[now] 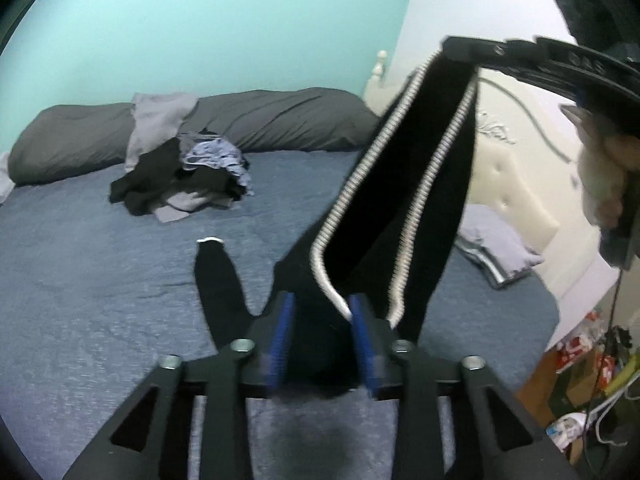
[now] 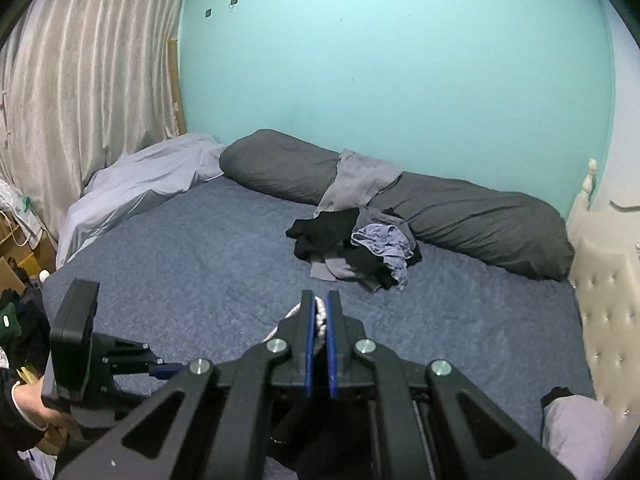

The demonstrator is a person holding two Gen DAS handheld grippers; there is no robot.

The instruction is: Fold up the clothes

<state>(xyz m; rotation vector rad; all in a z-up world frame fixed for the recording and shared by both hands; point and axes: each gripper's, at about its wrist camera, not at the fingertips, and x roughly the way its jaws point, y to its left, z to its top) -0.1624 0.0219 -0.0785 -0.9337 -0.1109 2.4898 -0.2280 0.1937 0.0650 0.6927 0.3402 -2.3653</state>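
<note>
- We see the left claw clenched on one end of a black garment with a white ribbed elastic edge, its blue pads pressing the cloth from both sides.
- In the left wrist view the garment rises taut toward 1 o'clock, where the right claw grips its other end; a loose black part of it hangs down to the bed at 10 o'clock of the left claw.
- From the right wrist view the right claw is clenched on a bunch of the white ribbed edge, which pokes out between the two blue pads (the black cloth beneath is mostly hidden by the claw's frame).
- The bed with a blue quilted cover lies below both claws.
- A heap of unfolded black, grey and pale blue clothes sits on the bed at 1 o'clock of the right claw, touching a long dark grey bolster pillow set along the turquoise wall.
- A folded grey-blue item rests near the cream tufted headboard.
</note>
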